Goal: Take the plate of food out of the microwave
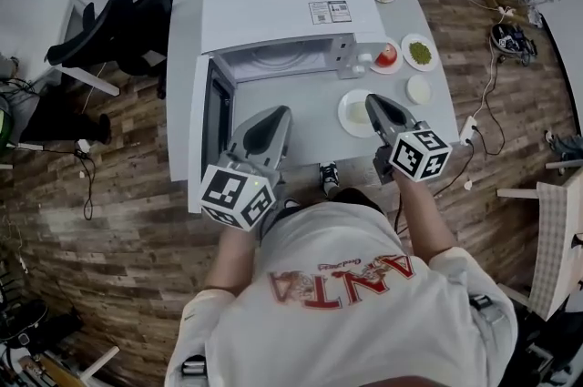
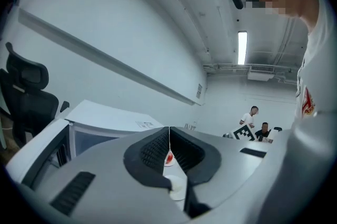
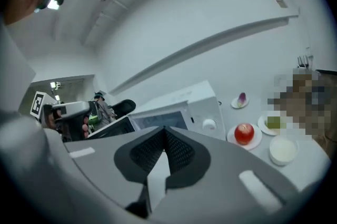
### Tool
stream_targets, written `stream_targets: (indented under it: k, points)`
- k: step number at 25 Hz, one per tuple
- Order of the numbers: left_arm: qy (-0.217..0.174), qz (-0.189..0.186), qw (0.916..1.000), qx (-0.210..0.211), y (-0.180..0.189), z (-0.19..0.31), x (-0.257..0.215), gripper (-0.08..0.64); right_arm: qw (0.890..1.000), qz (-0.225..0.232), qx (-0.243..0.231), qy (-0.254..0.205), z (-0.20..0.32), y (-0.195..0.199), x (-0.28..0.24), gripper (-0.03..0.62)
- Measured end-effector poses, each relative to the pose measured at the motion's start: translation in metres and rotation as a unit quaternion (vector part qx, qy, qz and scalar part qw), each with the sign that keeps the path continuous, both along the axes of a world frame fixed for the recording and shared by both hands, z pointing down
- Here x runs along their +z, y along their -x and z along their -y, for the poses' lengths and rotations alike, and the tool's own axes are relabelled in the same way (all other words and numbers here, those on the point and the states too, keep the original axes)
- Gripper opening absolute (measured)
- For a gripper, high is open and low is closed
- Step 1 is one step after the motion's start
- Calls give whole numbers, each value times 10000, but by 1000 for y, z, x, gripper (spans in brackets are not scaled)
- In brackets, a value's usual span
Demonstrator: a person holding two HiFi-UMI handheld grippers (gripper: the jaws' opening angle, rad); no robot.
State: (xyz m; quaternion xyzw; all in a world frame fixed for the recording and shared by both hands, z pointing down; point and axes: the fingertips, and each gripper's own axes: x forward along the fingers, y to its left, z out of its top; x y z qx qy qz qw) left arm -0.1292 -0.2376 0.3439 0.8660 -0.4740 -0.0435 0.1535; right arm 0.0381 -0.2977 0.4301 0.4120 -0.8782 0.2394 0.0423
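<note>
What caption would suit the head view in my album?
A person holds the left claw and right claw, both shut, above a table; a plate of food sits before the open microwave.

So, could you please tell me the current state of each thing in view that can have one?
microwave: door swung open.
plate of food: outside, resting on the table in front of the opening.
left gripper: shut, holding nothing.
right gripper: shut, holding nothing.
</note>
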Motion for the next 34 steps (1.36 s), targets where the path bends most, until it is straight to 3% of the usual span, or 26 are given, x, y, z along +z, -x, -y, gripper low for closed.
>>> stream_targets:
  k: [7, 11, 27, 34]
  points:
    - [-379, 253, 9988, -170, 12, -1, -35, 9, 9912, 428, -474, -1159, -12, 30, -103, 2]
    - [-535, 318, 9977, -258, 17, -2, -46, 9, 9847, 391, -566, -1602, -17, 36, -133, 2]
    - [-464, 197, 9981, -366, 23, -2, -39, 9, 9880, 398, -373, -1444, -12, 28, -126, 2]
    - [-404, 190, 9982, -407, 23, -1, -37, 9, 9880, 436, -563, -1370, -11, 34, -125, 2]
